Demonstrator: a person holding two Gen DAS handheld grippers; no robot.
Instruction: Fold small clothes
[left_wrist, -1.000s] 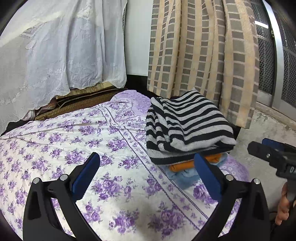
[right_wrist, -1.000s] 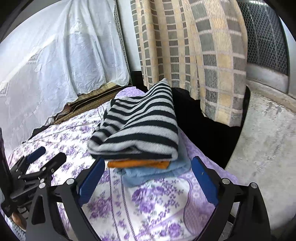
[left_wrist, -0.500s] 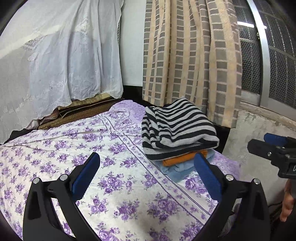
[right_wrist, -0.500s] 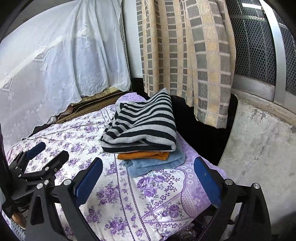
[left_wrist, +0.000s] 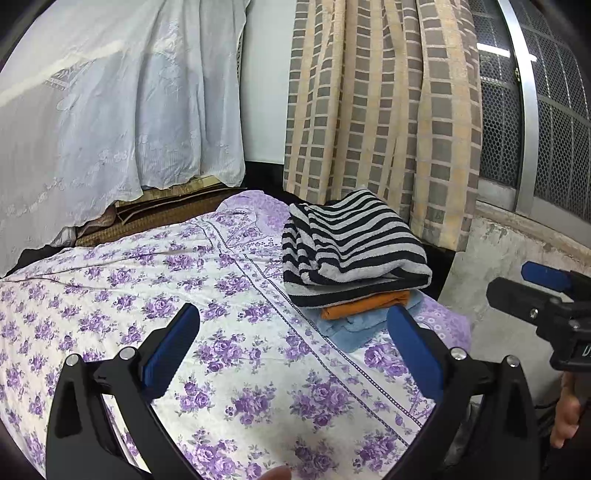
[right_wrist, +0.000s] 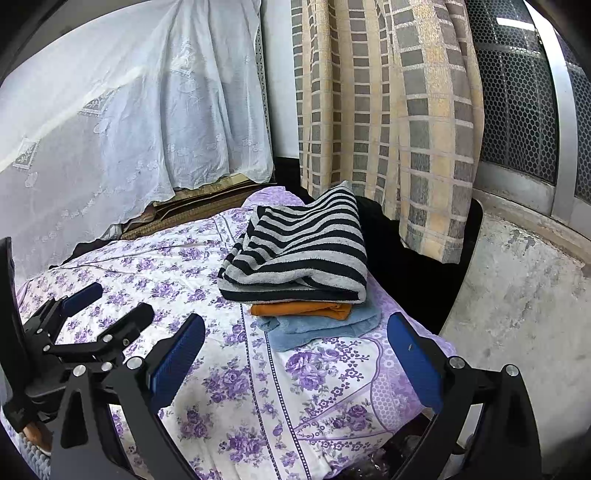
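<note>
Bed (left_wrist: 110, 295) under a purple-flowered sheet (right_wrist: 207, 369). At its far right corner lies a stack of folded clothes: striped garment (left_wrist: 354, 243) on top, orange garment (left_wrist: 365, 304) beneath, blue garment (right_wrist: 321, 328) lowest (its edges jut beyond the others). Left gripper (left_wrist: 295, 354) and right gripper (right_wrist: 295, 354) hover above the sheet, jaws spread wide, holding and touching nothing.

Left gripper (left_wrist: 293, 343): jaws wide apart, nothing between the blue pads (left_wrist: 171, 345), hovering above the bed, apart from it. Right gripper (right_wrist: 295, 345): same, jaws spread, empty, over the bed's right edge. Each shows in the other's view, side by side. Right hand (left_wrist: 565, 415) wraps the handle.
</note>
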